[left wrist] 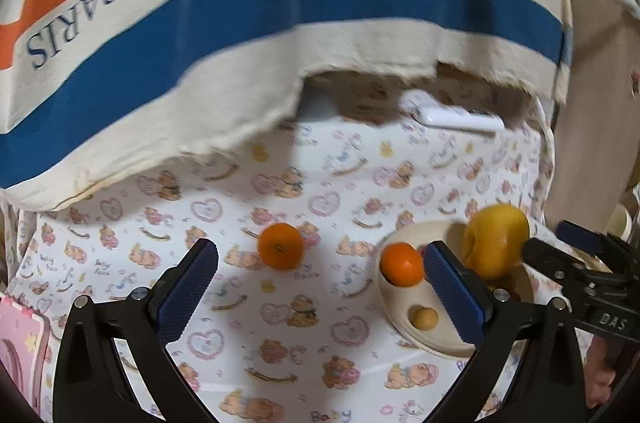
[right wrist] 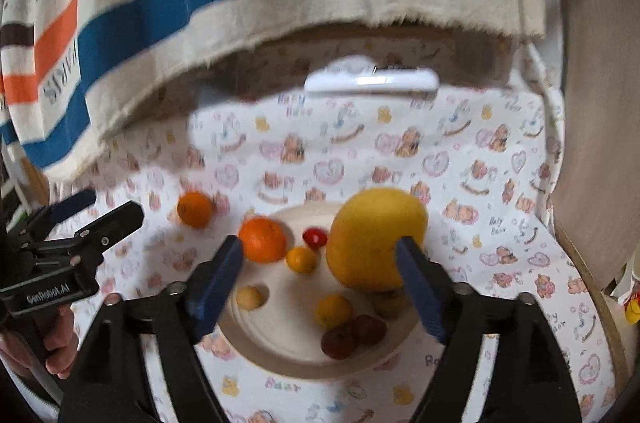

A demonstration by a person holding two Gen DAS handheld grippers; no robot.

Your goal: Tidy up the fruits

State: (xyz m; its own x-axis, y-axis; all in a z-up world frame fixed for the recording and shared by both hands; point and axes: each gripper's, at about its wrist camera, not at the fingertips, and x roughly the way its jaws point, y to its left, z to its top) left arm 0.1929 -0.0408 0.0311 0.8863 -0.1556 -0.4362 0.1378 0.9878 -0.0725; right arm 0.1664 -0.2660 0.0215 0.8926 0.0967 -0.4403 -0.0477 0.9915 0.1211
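Plate: a cream round plate (right wrist: 280, 347) lies on the printed cloth, holding most of the fruit.
Big yellow fruit: the large yellow fruit (right wrist: 376, 237) sits on the plate's far right side, upright; whether its near side touches the right gripper's right pad I cannot tell.
Orange on plate: 1 orange (right wrist: 263, 239) rests at the plate's far left rim.
Small fruit: 2 small yellow-orange fruits (right wrist: 302, 259), a red tomato-like one (right wrist: 315, 237), 2 dark red fruits (right wrist: 352, 335) and a pale round piece (right wrist: 250, 297) lie on the plate; blur hides their kinds.
Loose orange: another orange (left wrist: 281, 246) lies off the plate on the cloth, to its left.
Right gripper (right wrist: 320, 287): jaws spread wide above the plate, nothing clamped.
Left gripper (left wrist: 320, 299): jaws at full spread, empty, the loose orange ahead of them.
Cloth: baby-print tablecloth (left wrist: 280, 363).
Backdrop: striped towel (left wrist: 240, 23) marked PARIS hangs behind; a white flat object (right wrist: 370, 81) lies beneath it.
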